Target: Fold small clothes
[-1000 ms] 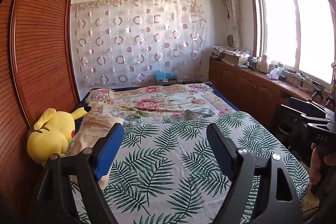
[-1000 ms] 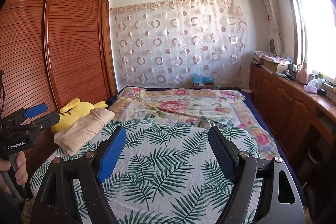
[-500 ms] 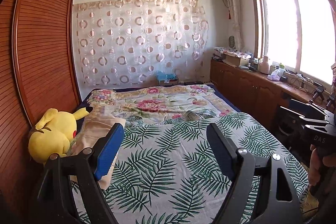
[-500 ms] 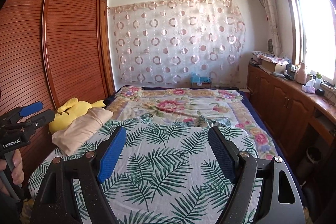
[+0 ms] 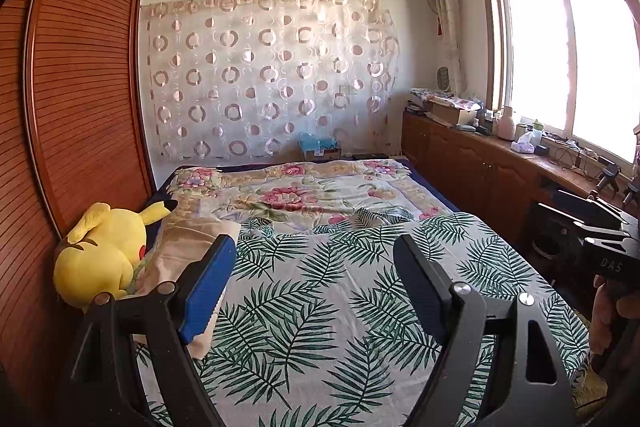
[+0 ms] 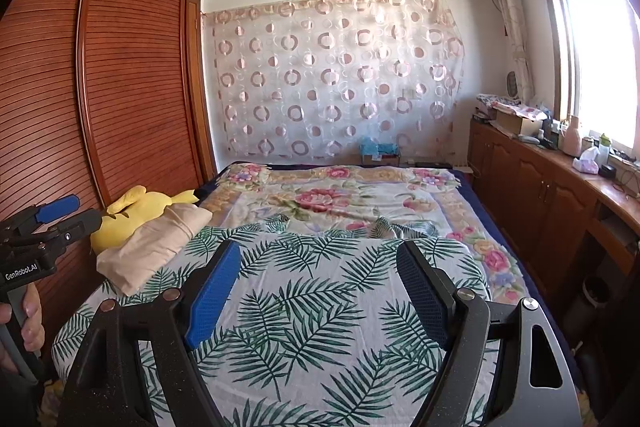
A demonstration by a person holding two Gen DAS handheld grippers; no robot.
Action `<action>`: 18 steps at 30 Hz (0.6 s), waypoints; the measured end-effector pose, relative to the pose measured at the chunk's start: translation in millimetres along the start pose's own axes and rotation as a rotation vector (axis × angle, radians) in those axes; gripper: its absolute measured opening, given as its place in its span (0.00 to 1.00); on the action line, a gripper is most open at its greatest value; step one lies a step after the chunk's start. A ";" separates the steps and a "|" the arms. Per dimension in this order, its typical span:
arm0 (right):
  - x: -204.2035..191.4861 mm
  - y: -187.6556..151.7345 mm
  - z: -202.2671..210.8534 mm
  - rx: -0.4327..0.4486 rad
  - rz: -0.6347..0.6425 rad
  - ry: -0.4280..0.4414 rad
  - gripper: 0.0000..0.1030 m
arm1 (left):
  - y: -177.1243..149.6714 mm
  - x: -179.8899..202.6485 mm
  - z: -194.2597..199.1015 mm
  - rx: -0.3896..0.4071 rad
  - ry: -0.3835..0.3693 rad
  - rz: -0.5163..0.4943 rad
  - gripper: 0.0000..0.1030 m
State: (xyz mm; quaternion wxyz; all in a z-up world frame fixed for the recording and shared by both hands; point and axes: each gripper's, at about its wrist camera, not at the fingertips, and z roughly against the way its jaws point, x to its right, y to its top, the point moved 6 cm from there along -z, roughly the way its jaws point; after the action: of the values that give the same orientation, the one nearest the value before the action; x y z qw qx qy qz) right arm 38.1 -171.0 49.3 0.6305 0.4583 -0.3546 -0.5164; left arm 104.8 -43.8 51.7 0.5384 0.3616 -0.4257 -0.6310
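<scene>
A beige folded garment (image 6: pixel 160 243) lies on the left side of the bed, against a yellow plush toy (image 6: pixel 132 215). In the left wrist view the beige garment (image 5: pixel 188 239) is partly hidden behind my left gripper's blue pad. My left gripper (image 5: pixel 316 283) hangs open over the palm-leaf sheet (image 5: pixel 320 307), with nothing between its fingers. My right gripper (image 6: pixel 320 291) is also open and empty above the same sheet. Each gripper shows at the edge of the other's view, held by a hand: the left gripper (image 6: pixel 76 213) and the right gripper (image 5: pixel 576 217).
A floral blanket (image 6: pixel 328 199) covers the far half of the bed, with a rumpled bump (image 6: pixel 392 227) where it meets the leaf sheet. A slatted wooden wardrobe (image 6: pixel 132 87) stands along the left. Low cabinets (image 6: pixel 552 195) with clutter line the right under the window.
The right wrist view has shifted very slightly. Both grippers stay open and nothing on the bed has moved.
</scene>
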 end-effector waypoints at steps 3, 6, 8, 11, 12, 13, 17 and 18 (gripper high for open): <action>1.0 0.5 -0.1 0.001 -0.002 0.001 0.79 | 0.7 -0.2 0.7 0.000 0.000 0.001 0.79; 1.6 0.3 -0.1 0.001 -0.002 0.001 0.79 | 0.6 -0.2 0.2 0.000 -0.001 0.000 0.79; 2.0 0.3 0.2 0.000 0.000 0.003 0.80 | 0.8 -0.2 0.4 0.001 0.000 0.000 0.79; 3.4 1.2 0.8 0.003 -0.002 0.003 0.80 | 0.0 -0.3 0.5 0.003 -0.001 0.002 0.79; 4.2 1.7 0.9 0.003 -0.002 0.005 0.79 | -0.3 -0.4 0.7 0.005 0.000 0.003 0.79; 4.8 2.7 1.3 0.004 -0.001 0.004 0.79 | 0.2 -0.9 1.5 0.007 0.000 0.005 0.79; 3.6 0.9 1.4 0.007 0.002 0.006 0.80 | -1.1 -0.9 0.8 0.007 -0.002 0.006 0.79; 4.0 1.3 1.5 0.009 0.002 0.006 0.79 | -1.2 -0.9 0.7 0.006 -0.002 0.006 0.79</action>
State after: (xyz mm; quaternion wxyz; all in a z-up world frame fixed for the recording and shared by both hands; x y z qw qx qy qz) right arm 38.0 -175.1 50.9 0.6301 0.4621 -0.3554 -0.5129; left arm 103.8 -42.7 50.9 0.5386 0.3616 -0.4292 -0.6284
